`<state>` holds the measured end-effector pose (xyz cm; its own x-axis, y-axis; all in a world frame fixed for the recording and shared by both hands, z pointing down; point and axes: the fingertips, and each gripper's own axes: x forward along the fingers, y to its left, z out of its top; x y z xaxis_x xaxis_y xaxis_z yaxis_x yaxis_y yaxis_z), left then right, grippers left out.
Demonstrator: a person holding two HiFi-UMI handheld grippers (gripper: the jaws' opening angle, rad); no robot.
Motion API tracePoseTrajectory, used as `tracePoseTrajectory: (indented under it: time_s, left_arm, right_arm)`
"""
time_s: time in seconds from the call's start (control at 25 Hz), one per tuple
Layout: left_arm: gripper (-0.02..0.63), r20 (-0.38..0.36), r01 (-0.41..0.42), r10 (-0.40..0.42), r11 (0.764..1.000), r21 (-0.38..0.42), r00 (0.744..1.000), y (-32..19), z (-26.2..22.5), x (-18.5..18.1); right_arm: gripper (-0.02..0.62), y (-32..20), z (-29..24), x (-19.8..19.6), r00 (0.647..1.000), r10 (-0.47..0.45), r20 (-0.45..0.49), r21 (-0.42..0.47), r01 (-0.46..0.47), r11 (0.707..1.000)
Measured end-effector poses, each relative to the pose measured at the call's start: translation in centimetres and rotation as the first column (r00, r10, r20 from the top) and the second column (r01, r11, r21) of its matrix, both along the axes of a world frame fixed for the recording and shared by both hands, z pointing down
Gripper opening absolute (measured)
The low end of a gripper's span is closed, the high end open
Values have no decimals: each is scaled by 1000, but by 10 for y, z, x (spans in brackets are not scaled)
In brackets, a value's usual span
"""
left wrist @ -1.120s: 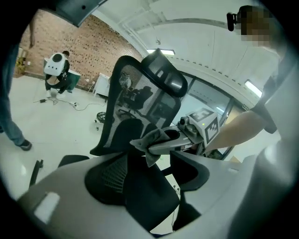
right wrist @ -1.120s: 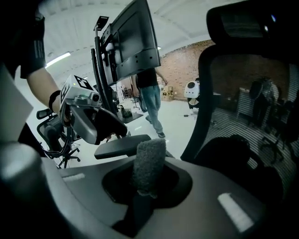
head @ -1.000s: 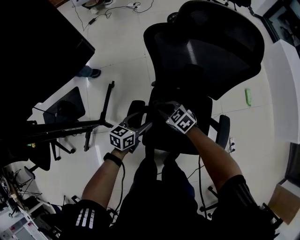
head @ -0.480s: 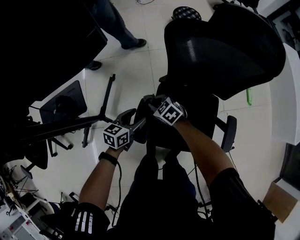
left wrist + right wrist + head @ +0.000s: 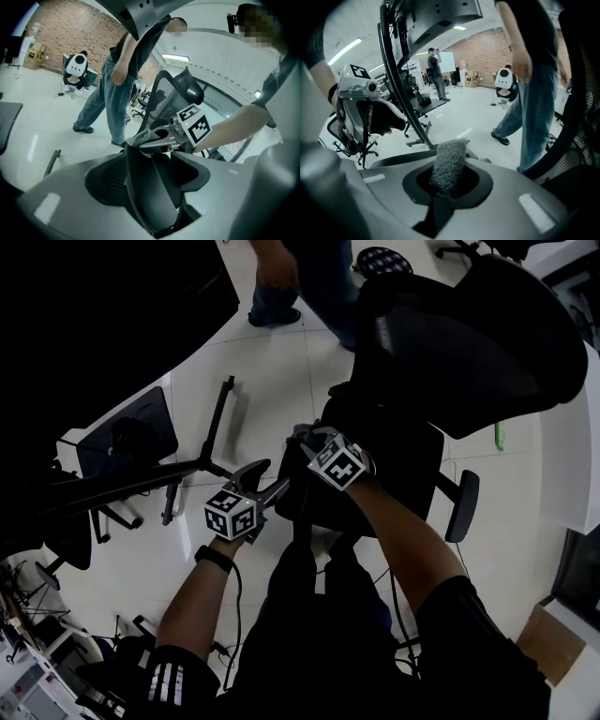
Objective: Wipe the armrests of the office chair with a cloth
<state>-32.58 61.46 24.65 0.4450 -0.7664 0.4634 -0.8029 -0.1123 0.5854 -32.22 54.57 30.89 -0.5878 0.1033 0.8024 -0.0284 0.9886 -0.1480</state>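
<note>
The black office chair [image 5: 469,343] stands in front of me, backrest at the upper right. My left gripper [image 5: 265,495] is at the chair's left armrest [image 5: 249,469], and in the left gripper view that dark armrest [image 5: 147,183] runs out from between its jaws, which are shut on it. My right gripper [image 5: 305,439] holds a grey cloth [image 5: 449,161] pinched upright in its jaws. The cloth [image 5: 143,137] rests on the armrest's far end, just beyond the left gripper. The right armrest [image 5: 463,506] is untouched at the right.
A person in jeans [image 5: 309,268] walks on the white floor just beyond the chair. A black stand [image 5: 217,427] lies on the floor at the left, next to another dark chair [image 5: 131,442]. A small green item [image 5: 500,435] lies by the white desk edge.
The right gripper with the cloth has shifted a little left along the left armrest. The left gripper has stayed on the armrest. A person has walked into view at the top.
</note>
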Motion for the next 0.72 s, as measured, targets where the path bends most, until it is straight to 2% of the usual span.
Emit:
tracePoseTrajectory:
  time_s: [0.16,0.36,0.56,0.72]
  left_arm:
    - [307,4,0,0,1000,-6,1000,14,-2,12]
    - [307,25,-5,5,1000,6,1000,23,-8,21]
    - [307,25,36,-36,999,-15,999,43,5,12]
    - [307,29,50,-50,999,-7,998,59,0,19]
  right_arm:
    - [37,40,-4,10,997,-81,14,7,81,997]
    - [37,77,-8,21,992,-120,46,2,120,993]
    - [37,123,2,22,970,-242,40,3,242,970]
    - [37,148,-2,34,957,-287,39,15,286,958]
